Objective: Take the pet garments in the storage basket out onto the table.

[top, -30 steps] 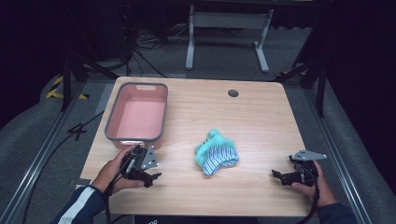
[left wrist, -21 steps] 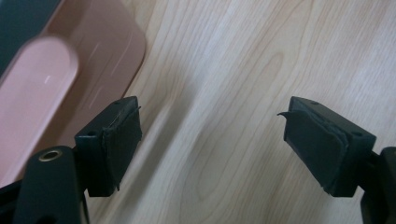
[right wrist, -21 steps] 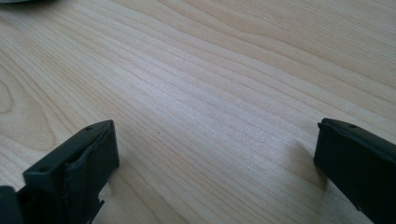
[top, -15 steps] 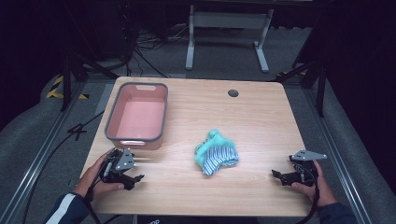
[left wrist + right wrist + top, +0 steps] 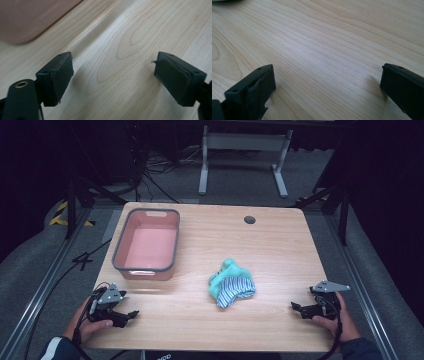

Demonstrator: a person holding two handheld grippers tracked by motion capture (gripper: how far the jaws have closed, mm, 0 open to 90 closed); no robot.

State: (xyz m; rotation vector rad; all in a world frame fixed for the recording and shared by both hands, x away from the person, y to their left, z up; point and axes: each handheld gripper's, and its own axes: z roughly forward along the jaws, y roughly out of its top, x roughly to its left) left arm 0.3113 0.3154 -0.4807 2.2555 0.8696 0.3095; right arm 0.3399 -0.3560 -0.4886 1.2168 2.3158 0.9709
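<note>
Pulled back within the last second: left gripper (image 5: 130, 315), a moment ago just in front of the pink bin (image 5: 144, 268), now low at the near-left corner of the table (image 5: 280, 250); jaws spread wide over bare wood, nothing between them. No such shift for the right gripper (image 5: 296, 308); parked at the near-right corner as before, jaws likewise wide apart and empty. Probably a resting or reset pose, with no grasp begun yet.

Both hands close to the table's near edge, the left one also near the left edge; little room for drawing back further, plenty ahead.

Farther in, at mid-table: crumpled teal and striped cloth (image 5: 231, 283), loose on the wood, well apart from both grippers, roughly between them; open wood all round it, so a clear approach from either side. To its left, the bin, empty, near the left edge. Beyond, bare wood up to a small dark hole (image 5: 249, 220) near the far edge.
</note>
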